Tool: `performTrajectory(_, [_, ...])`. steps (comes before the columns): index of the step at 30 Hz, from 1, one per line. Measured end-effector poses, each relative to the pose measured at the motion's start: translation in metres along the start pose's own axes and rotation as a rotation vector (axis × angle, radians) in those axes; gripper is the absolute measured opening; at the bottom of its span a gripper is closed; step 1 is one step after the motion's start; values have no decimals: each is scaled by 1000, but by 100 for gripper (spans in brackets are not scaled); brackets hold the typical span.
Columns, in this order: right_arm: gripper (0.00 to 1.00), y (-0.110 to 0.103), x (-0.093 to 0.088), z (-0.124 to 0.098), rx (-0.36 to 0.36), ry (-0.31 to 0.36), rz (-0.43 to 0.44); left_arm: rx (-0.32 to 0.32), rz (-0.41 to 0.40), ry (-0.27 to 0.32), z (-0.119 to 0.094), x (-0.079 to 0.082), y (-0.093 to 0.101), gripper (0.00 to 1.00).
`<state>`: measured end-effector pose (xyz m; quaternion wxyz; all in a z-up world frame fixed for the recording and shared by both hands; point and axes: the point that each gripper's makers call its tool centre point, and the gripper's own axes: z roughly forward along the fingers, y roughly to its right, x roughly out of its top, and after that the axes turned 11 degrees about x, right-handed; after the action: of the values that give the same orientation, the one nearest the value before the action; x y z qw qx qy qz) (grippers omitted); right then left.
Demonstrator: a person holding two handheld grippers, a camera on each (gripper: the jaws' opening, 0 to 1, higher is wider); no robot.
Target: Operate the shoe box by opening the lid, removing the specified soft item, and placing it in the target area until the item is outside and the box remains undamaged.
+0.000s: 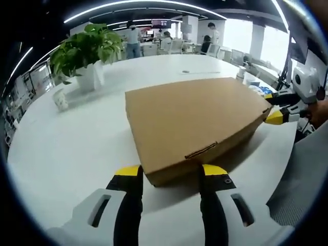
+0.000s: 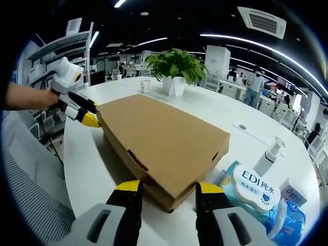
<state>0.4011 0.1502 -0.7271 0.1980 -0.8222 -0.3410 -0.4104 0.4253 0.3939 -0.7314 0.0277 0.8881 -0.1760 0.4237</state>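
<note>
Left tool (image 1: 171, 174) hangs released, its yellow-tipped jaws spread to either side of the near corner of the shoe box (image 1: 197, 120), close to the cardboard but seemingly not gripping it — the low angle makes contact hard to judge. Largest of all is the white bench (image 1: 61, 148) carrying everything; on it the flat brown box lies closed, its lid down and a tuck tab showing on the front edge. Right tool (image 2: 164, 187) is likewise slack and empty, jaws flanking the opposite corner, so the box's long axis runs between the two tools and each is about equally near its own end. A potted plant (image 2: 177, 66) stands beyond the box. Smaller things — a wet-wipes pack (image 2: 259, 187) and a pump bottle (image 2: 270, 154) — sit just beside the right tool's corner.
</note>
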Motion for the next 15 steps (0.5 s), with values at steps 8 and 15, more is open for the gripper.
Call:
performTrajectory(8, [38, 9, 5, 7, 4, -9, -5, -1, 1, -2, 6, 7, -1, 43])
performTrajectory(15, [38, 20, 12, 15, -1, -13, 0, -2, -4, -3, 15, 16, -3, 43])
